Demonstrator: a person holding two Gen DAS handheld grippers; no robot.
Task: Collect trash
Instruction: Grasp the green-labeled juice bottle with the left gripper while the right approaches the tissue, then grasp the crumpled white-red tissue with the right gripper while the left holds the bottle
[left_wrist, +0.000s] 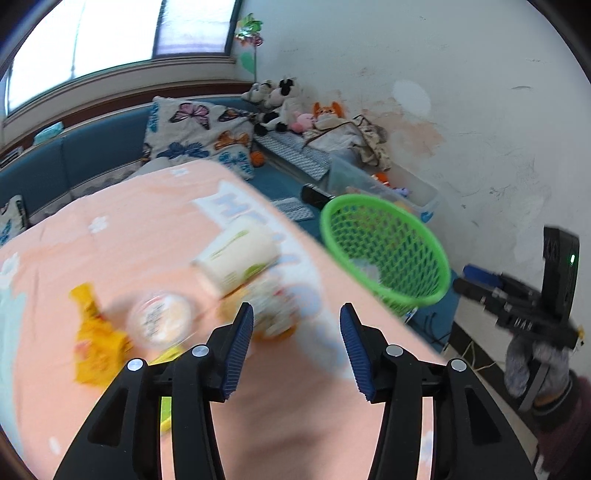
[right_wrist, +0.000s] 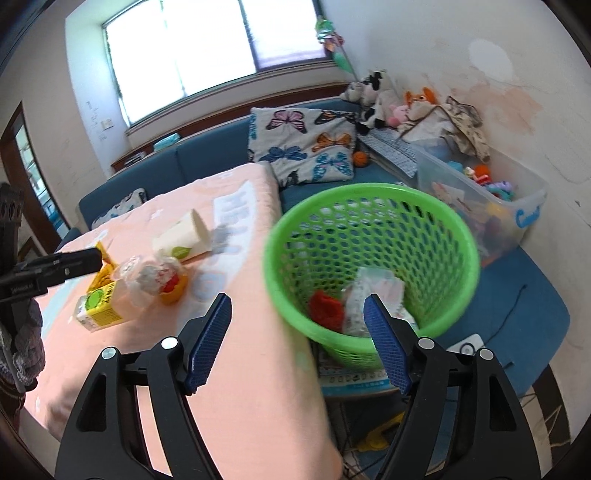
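Observation:
Trash lies on the peach-clothed table (left_wrist: 155, 229): a tipped white paper cup (left_wrist: 236, 258), a clear round lid (left_wrist: 160, 323), a yellow wrapper (left_wrist: 96, 339) and crumpled clear plastic over an orange piece (left_wrist: 273, 306). My left gripper (left_wrist: 296, 308) hovers open just short of the plastic, with nothing between its fingers. The green mesh basket (right_wrist: 369, 236) stands off the table's right edge and holds a red scrap (right_wrist: 325, 306) and a white wrapper (right_wrist: 373, 288). My right gripper (right_wrist: 297, 300) is open and empty near the basket's rim. A yellow carton (right_wrist: 99, 306) lies beside the left gripper (right_wrist: 96, 258).
A blue sofa runs behind the table with a butterfly pillow (right_wrist: 306, 147) and plush toys (right_wrist: 376, 96). A clear plastic bin of toys (right_wrist: 517, 206) sits right of the basket. Cables and a booklet lie on the blue mat below it.

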